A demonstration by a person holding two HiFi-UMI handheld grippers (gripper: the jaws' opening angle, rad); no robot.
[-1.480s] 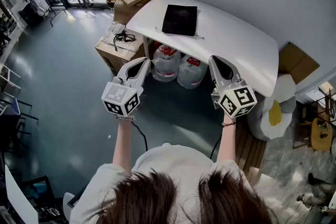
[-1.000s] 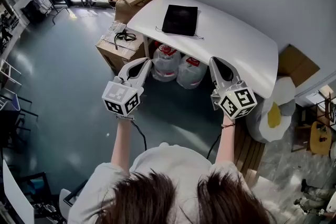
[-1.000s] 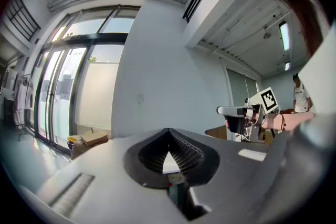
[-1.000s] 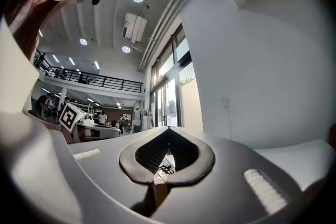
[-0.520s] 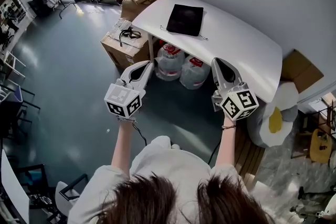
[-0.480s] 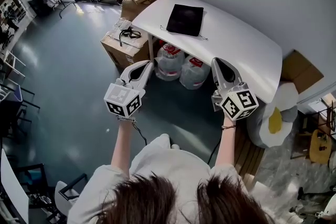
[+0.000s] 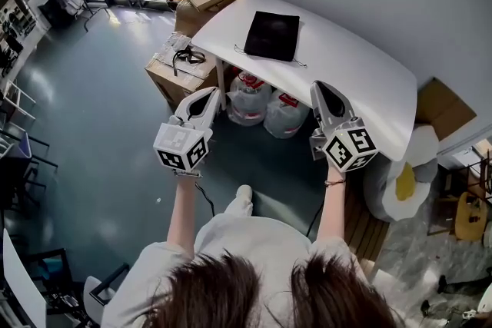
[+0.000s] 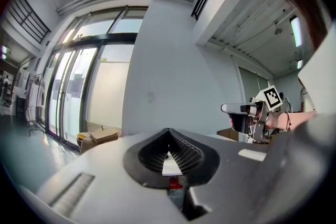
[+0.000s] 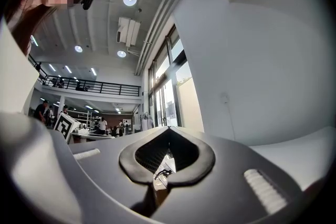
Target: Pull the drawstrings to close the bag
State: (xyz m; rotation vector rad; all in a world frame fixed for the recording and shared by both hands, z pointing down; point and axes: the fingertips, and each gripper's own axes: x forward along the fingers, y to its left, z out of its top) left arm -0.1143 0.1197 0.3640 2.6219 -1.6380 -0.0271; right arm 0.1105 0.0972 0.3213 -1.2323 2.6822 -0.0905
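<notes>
A flat, matte black cloth bag (image 7: 272,35) lies on the far half of the smooth white table (image 7: 354,73), which has rounded corners. Thin drawstrings (image 7: 301,63) trail off the bag's near edge. The grey left gripper (image 7: 209,94) and right gripper (image 7: 319,87) hang just short of the table's near edge, well apart from the bag. Each is pinched together, ribbed pads (image 8: 185,150) meeting on nothing. Clear water jugs (image 7: 247,96) stand under the table.

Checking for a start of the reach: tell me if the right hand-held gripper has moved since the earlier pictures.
Yes, slightly: the right hand-held gripper has come a little nearer the black bag on the white table.
</notes>
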